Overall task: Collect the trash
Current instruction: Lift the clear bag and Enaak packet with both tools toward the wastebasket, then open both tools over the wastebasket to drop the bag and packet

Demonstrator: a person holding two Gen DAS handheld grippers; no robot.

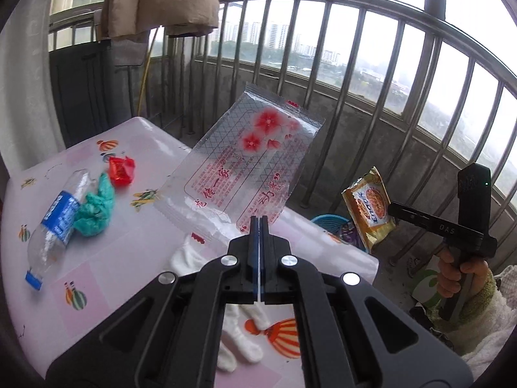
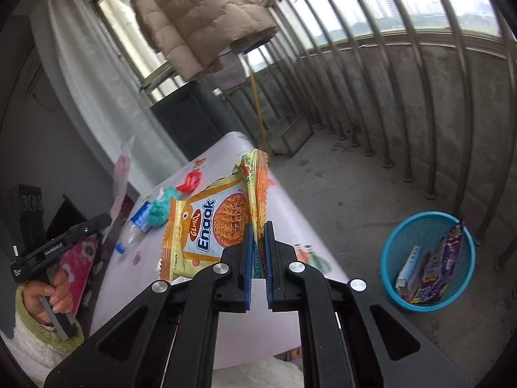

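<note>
My left gripper is shut on the bottom edge of a clear plastic wrapper printed with red flowers, held up above the table. My right gripper is shut on a yellow Enaak noodle snack packet, lifted over the table's right edge. The same packet shows at the right of the left wrist view. A blue mesh bin with several wrappers in it stands on the floor to the right. On the table lie a crushed water bottle, a teal crumpled piece and a red wrapper.
A white glove lies on the table near me. Metal balcony railing runs behind and to the right. A beige padded coat hangs overhead. The concrete floor lies between table and bin.
</note>
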